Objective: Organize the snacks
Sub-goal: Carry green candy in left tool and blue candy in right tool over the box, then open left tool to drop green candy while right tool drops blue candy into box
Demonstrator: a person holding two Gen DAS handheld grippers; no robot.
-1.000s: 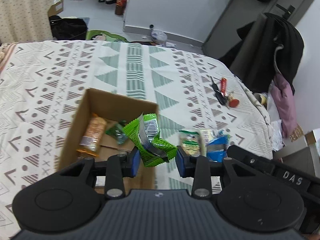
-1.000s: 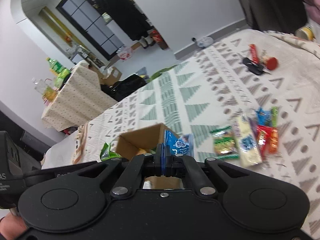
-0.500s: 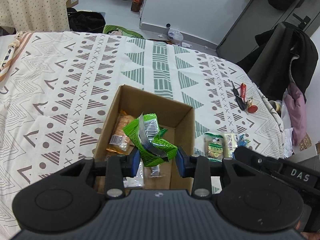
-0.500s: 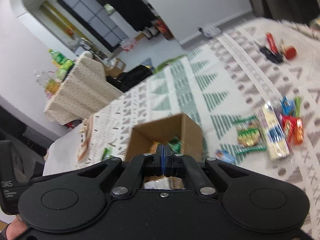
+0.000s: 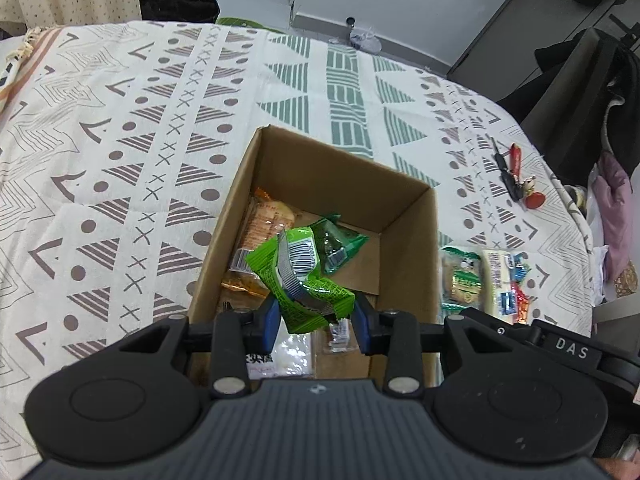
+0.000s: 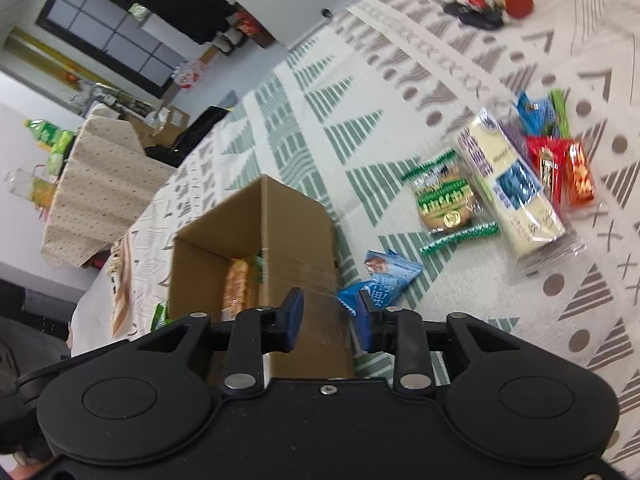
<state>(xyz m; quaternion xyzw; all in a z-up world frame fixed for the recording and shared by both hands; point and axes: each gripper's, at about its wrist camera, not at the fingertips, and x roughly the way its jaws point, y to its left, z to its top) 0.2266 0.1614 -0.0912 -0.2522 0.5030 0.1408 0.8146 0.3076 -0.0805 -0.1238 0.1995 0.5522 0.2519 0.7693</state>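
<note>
While the left gripper (image 5: 314,318) is held above the open cardboard box (image 5: 404,256) at the centre of the left wrist view, a crumpled green snack packet (image 5: 302,280) is clamped between its jaws, which are closed only as far as the packet allows. The packet's long axis is tilted from lower right to upper left, its barcoded end pointing up and away from the gripper. An orange packet (image 5: 264,228) and a darker green packet (image 5: 338,242) are seen lying inside the box. In the right wrist view, the right gripper (image 6: 328,316) is shown with jaws parted and nothing between them, near a blue packet (image 6: 386,276) lying on the patterned surface (image 6: 360,112) just beside the box. More snacks (image 6: 512,184) are clustered at middle right.
</note>
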